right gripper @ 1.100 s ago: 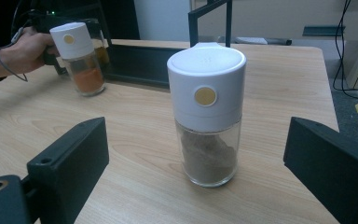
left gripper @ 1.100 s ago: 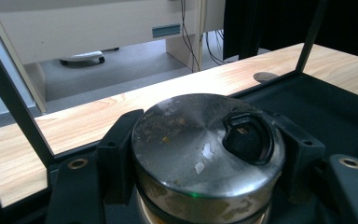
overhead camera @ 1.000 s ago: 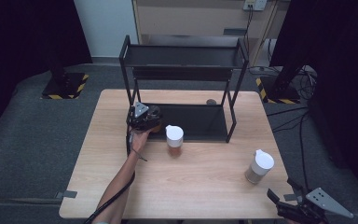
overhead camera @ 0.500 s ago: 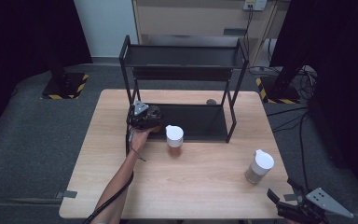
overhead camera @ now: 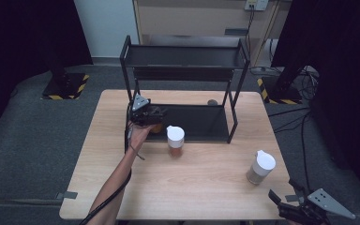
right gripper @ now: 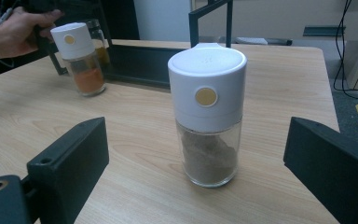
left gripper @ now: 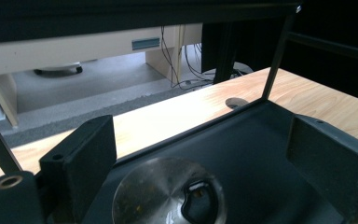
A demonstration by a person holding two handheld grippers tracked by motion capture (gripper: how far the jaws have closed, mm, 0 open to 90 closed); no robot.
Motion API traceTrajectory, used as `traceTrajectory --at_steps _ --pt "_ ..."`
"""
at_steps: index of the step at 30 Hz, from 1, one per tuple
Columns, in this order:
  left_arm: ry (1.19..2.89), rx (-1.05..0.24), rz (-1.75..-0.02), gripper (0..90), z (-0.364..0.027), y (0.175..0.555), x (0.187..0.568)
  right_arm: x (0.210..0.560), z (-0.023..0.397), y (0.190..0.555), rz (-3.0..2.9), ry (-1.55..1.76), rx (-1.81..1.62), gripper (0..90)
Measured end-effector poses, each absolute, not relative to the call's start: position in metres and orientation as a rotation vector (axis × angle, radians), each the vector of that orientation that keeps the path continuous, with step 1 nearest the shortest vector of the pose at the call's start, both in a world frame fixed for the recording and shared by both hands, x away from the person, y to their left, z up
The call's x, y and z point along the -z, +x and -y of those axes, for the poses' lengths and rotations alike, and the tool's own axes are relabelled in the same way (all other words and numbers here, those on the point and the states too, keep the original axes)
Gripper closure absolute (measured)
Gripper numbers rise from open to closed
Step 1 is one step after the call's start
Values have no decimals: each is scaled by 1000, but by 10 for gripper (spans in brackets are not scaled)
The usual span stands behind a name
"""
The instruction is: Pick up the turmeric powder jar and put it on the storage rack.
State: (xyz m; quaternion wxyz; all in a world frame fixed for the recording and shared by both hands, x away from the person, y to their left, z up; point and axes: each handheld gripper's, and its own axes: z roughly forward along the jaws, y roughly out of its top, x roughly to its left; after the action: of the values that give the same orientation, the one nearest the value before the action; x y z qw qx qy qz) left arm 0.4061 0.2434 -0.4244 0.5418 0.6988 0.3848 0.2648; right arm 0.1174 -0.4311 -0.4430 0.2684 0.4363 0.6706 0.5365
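Wooden table (overhead camera: 206, 183), black rack (overhead camera: 187, 79), two white-capped spice jars (overhead camera: 175, 140) on it

The rack (overhead camera: 183, 79) blocks the bench's (overhead camera: 206, 187) far middle; its posts and upper shelf narrow entry; two jars (overhead camera: 175, 139) (overhead camera: 261, 167) stand before it, near edge open

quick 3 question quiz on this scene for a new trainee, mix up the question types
1. True or false: the left gripper is clamped on the metal-lidded jar.
2. Which jar does the right gripper face most closely? A. orange-powder jar B. brown-powder jar C. metal-lidded jar
3. Short answer: what does the metal-lidded jar stand on?

Key
1. False: its jaws have just been opening and stand apart on either side of the lid, not pressing on it.
2. B
3. The lower shelf of the black rack.
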Motion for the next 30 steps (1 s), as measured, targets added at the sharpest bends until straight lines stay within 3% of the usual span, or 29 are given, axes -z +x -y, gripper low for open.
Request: traceTrajectory --at_steps 30 --pt "1688 -519 -687 54 -296 354 357 442 429 119 -1825 1170 -1433 66"
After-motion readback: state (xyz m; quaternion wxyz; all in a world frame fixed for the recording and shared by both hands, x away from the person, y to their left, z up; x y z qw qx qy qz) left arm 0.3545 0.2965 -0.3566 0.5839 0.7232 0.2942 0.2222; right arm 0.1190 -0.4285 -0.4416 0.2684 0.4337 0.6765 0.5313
